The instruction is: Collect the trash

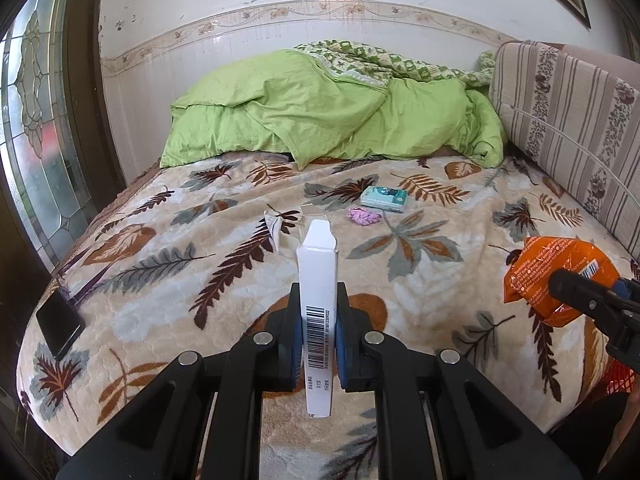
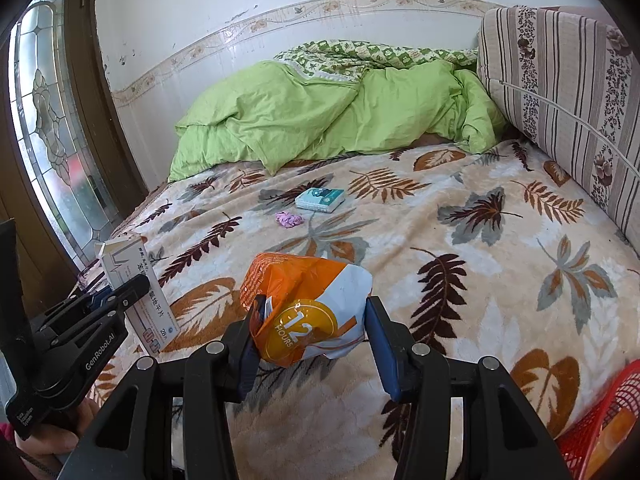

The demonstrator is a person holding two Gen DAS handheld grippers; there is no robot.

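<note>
The left gripper is pinched tight on a flat white carton with a barcode, held edge-up above the near edge of the bed. The right gripper is clamped partway on a crumpled orange-and-white wrapper, also lifted over the bed's near edge. Both pieces of trash are in hand, so the step now looks like carrying them to the red mesh basket at the near right corner of the bed.

To do it well, keep both grips firm while travelling: the wrapper is soft and could slide out if the jaws ease, and the carton is held low on its length, so it may pivot if swung fast. Bring each piece over the basket's mouth before letting go, one at a time, so that the two grippers do not knock together.

Further out, a pale blue packet, a purple crumpled scrap and a scrap of clear wrapping lie near the bed's middle, not yet collected. A dark phone at the near left edge is probably not trash.
</note>
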